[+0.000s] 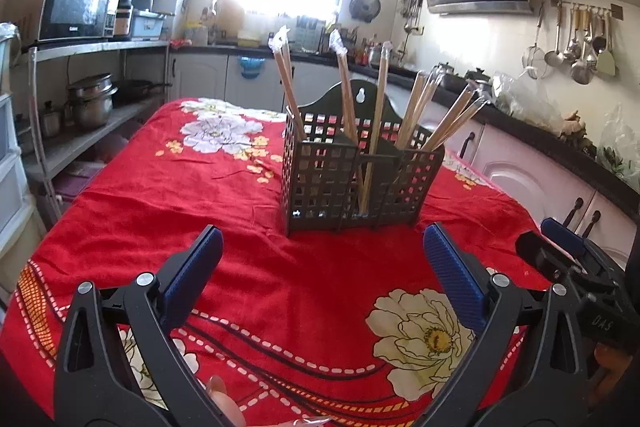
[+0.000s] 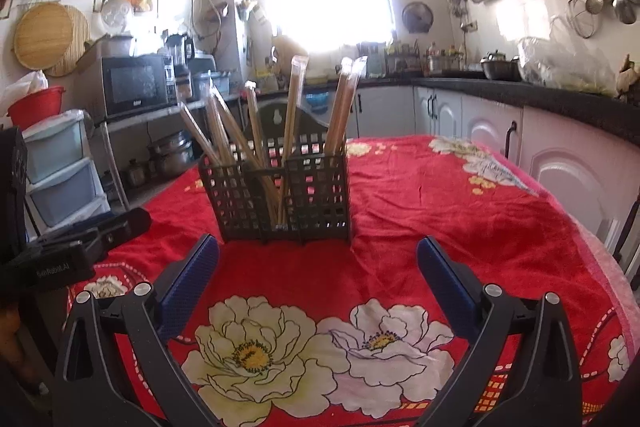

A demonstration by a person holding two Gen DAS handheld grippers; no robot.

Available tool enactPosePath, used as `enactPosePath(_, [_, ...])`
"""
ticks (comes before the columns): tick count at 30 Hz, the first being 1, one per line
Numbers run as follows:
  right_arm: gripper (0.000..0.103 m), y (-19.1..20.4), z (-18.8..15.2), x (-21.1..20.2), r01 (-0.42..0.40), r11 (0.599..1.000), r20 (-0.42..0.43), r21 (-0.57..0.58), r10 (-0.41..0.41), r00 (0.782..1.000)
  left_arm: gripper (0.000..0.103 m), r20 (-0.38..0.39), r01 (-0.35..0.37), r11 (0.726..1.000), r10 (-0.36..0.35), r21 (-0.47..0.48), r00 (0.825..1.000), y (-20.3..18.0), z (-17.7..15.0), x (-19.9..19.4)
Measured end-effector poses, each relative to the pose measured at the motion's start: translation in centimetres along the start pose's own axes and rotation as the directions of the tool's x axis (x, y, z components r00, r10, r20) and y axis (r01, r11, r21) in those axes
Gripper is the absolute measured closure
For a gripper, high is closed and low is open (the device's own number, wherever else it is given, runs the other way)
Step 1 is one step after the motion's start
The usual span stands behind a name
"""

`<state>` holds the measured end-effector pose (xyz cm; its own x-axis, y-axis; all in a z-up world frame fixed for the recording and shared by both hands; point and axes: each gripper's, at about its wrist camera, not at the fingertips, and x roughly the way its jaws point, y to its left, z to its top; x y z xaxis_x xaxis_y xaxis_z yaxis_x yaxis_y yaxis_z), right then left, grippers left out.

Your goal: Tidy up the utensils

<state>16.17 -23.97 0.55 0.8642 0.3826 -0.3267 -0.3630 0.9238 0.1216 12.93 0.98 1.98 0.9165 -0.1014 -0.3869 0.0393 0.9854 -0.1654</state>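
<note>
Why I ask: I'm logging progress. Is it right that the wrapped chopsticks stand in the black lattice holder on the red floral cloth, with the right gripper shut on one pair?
Not quite. The right gripper is open and holds nothing, as the right wrist view shows. The rest is right: the wrapped chopsticks stand in the black lattice holder on the red floral cloth.

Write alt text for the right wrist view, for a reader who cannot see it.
A black lattice utensil caddy stands on a red floral tablecloth, holding wrapped chopsticks that lean out in several directions. The open right gripper frames it with nothing between its blue pads. A sunlit kitchen lies behind, and the left gripper shows at the left edge.
</note>
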Motion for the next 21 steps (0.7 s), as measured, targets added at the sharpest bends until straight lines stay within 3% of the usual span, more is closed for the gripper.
enactPosePath(5, [0.006, -0.33, -0.15, -0.69, 0.02, 1.0, 0.06, 0.011, -0.021, 0.998, 0.01, 0.034, -0.018, 1.0, 0.017, 0.018, 0.999, -0.39, -0.5, -0.11])
enactPosePath(21, [0.006, 0.16, -0.38, -0.83, 0.035, 0.999, 0.066, -0.003, -0.035, 0.997, 0.01, 0.037, -0.002, 1.0, 0.002, 0.013, 0.999, -0.31, -0.99, 0.08])
